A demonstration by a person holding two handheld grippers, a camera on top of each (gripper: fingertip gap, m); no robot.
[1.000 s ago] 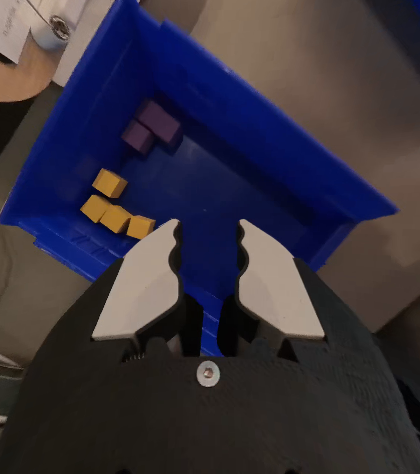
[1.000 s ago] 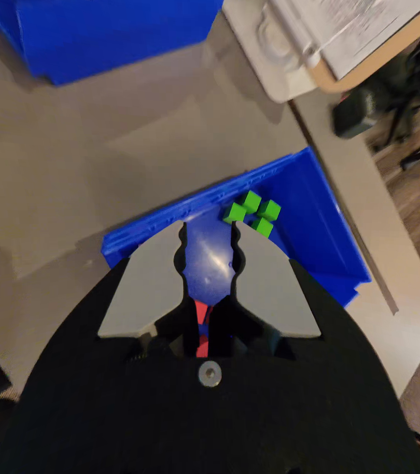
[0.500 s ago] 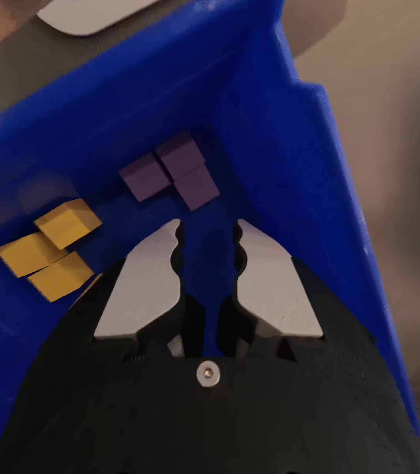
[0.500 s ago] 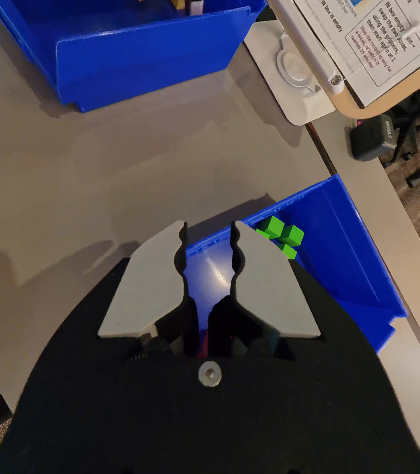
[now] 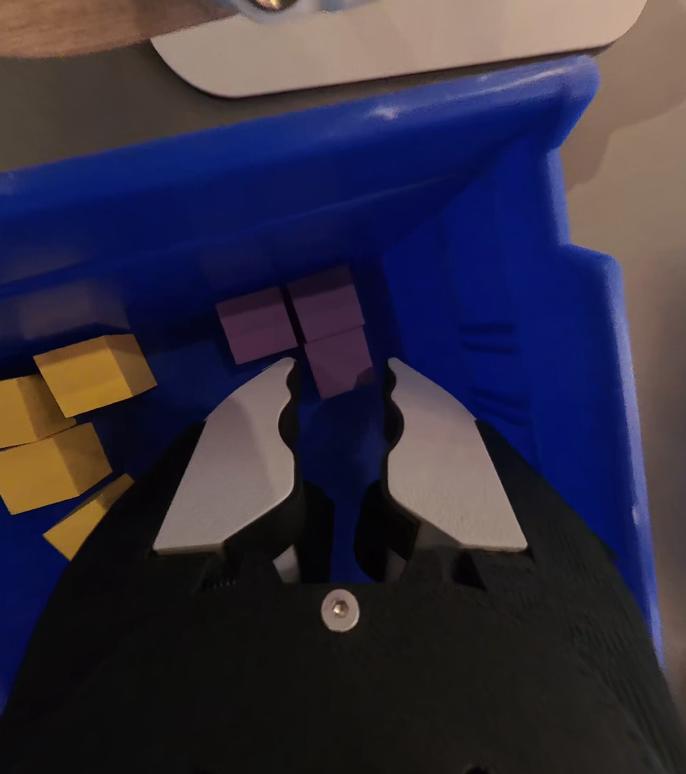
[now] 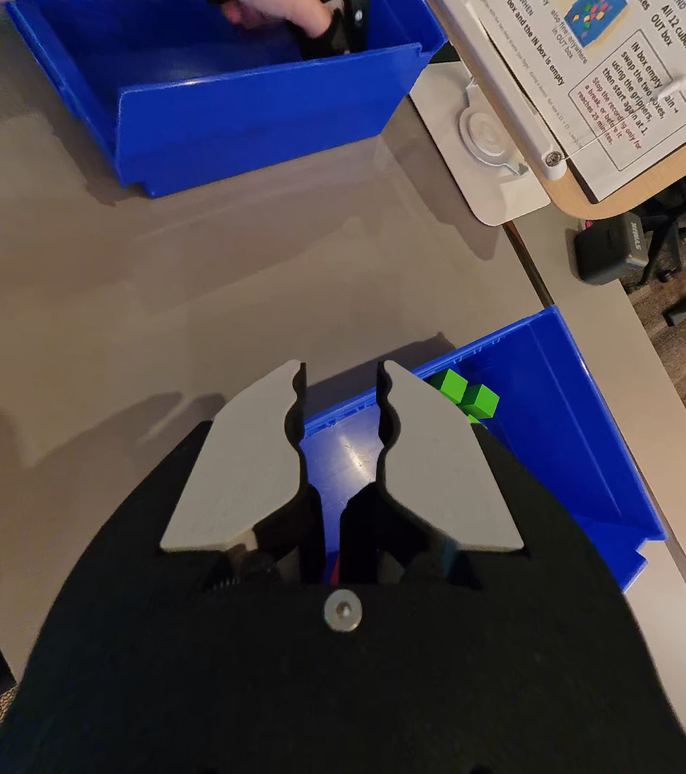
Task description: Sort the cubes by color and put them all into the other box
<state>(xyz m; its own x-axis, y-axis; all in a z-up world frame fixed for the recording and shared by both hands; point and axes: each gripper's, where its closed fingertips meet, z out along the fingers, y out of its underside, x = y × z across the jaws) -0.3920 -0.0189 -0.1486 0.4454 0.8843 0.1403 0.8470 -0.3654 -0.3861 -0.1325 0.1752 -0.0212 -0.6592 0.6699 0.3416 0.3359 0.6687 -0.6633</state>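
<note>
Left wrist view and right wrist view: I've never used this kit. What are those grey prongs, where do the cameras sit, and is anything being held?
No robot arm here: a person holds one pair of tongs in each hand. Each camera sits on its own tongs and looks forward along the two grey prongs.

The left wrist view shows the left tongs down inside a blue bin. They are open, holding nothing, with the nearest purple cube just ahead of the tips. Two more purple cubes touch it, and yellow cubes lie to one side.

The right wrist view shows the right tongs, open and holding nothing, above the edge of a second blue bin holding green cubes. Beyond, on the grey table, is the first bin, with the person's hand in it. A printed sheet on a board lies at the top right.
</note>
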